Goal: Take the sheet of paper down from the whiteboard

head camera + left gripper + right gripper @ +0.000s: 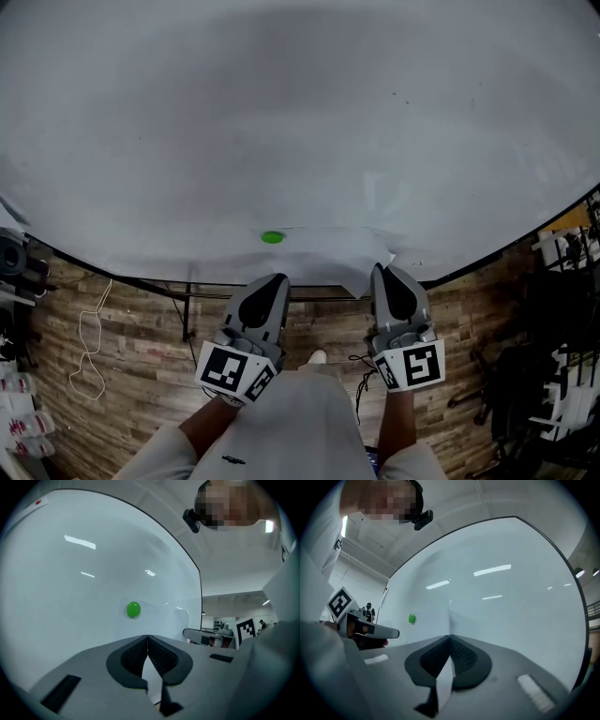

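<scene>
So, far off to the lower left of the green magnet (272, 237) we've got a white cord (89, 349) looped on the wood-plank floor (141, 366). The magnet itself sits low on the whiteboard (300, 122) and pins the sheet of paper (187, 251) close to the sheet's top edge. The sheet spreads out on both sides of the magnet and hangs down to the board's bottom edge.

Just below the magnet, our left gripper (277, 278) meets the sheet's lower edge. Its jaws are pressed together, and in the left gripper view a white sliver sits pinched between the pads (133, 656), which looks to us like that lower edge.

Further right of the magnet and a bit lower, the sheet's bottom corner curls off the board. Our right gripper (380, 270) is clamped on the sheet there, and in the right gripper view the paper's edge runs straight up out of the closed jaws. The magnet sits above and between the two grippers, nearer the left one.
</scene>
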Available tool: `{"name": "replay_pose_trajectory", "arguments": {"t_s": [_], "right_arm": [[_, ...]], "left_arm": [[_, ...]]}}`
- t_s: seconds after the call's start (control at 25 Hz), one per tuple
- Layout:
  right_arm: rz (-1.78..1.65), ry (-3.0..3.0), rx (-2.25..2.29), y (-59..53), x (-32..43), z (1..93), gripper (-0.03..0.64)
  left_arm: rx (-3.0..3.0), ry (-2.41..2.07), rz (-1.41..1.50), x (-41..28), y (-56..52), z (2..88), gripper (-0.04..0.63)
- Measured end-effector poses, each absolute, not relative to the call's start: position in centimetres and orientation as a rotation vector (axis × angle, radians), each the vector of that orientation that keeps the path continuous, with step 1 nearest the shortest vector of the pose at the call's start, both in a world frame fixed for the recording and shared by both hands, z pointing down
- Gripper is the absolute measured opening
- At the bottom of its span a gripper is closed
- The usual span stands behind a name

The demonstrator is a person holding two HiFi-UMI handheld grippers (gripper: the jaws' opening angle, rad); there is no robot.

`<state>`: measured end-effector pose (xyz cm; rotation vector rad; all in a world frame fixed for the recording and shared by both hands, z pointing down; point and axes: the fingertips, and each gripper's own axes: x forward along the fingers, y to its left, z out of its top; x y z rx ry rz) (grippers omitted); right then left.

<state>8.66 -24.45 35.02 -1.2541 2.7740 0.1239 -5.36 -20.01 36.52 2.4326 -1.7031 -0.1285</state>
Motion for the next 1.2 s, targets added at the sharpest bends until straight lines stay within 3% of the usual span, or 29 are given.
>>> {"name": "replay_pose_trajectory", "arguments": {"t_s": [0.28,0.48,0.64,1.2], "right_arm": [[0.141,2.761,-1.248,-24.0,8.8,34.7,0.011],[0.130,2.758,-1.229,-24.0,8.7,34.4,0.011],[0.125,2.761,-1.219,-24.0,8.4,34.6,0.011],[0.074,2.768,-1.148,-23.8,8.6,34.4,0.011]], "left_arm": [[2.388,-1.752,-0.250,-6.1,-20.4,34.3,0.011],[2.385,-1.813,-0.230,-6.3,-21.1,33.0,0.105],[2.354,-1.973,-0.208,-7.2,-21.5,32.1,0.138],[2.226,-2.164,-0.229,-7.3,-23.4,31.6,0.152]]}}
